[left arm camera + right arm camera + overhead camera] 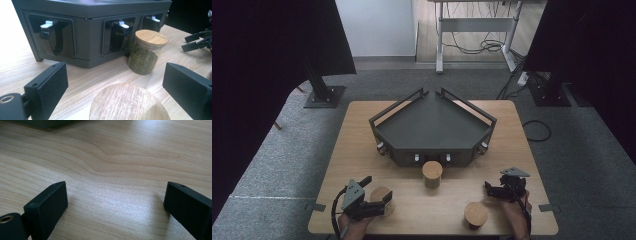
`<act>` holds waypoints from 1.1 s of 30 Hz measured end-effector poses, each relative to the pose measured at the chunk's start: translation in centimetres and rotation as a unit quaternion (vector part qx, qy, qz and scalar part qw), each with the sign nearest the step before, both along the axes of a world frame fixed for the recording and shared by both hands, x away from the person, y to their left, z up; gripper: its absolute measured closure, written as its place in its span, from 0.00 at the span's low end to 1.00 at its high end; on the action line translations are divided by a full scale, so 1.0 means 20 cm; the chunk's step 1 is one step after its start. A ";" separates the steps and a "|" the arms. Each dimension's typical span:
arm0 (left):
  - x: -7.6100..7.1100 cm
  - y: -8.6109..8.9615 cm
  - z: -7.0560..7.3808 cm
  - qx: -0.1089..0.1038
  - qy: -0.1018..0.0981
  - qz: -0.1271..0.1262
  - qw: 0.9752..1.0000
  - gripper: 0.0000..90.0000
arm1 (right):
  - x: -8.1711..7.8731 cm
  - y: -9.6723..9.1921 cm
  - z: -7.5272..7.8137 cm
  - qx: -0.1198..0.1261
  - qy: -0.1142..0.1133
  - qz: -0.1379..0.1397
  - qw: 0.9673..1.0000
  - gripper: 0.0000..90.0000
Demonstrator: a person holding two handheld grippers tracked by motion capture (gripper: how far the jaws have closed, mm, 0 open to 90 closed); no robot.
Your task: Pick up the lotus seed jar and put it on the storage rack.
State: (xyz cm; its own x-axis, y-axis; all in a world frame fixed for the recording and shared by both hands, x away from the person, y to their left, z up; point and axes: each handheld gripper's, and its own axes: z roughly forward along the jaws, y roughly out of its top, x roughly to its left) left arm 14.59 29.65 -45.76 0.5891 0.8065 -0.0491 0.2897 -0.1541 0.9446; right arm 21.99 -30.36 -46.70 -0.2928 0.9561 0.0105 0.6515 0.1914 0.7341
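With the left claw (pixel 115 87) open astride the near-left jar (pixel 381 199) on the bench (pixel 362 150), lower it below the lid (pixel 128 102), centre, and close squarely on the glass; keep the open, empty right claw (pixel 115 202) clear.

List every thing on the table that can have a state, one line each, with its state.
Left gripper: jaws open, astride the near-left jar's lid.
Right gripper: jaws open, nothing between them.
Near-left jar: upright, wooden lid on.
Middle jar: upright, lid on, holding green beans.
Near-right jar: upright, lid on.
Dark tray rack: top bare, white front levers.
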 end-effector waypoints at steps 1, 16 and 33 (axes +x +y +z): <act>0.00 0.00 0.00 0.002 0.001 0.000 1.000 0.07 | 0.00 0.00 0.00 0.000 0.000 0.000 1.000 0.05; -0.03 -0.02 -0.03 0.010 0.008 0.001 1.000 0.07 | 0.00 0.00 0.00 0.000 0.000 0.001 1.000 0.05; -0.04 -0.04 -0.06 0.022 0.017 0.002 1.000 0.07 | 0.00 0.00 0.00 0.000 0.000 0.001 1.000 0.05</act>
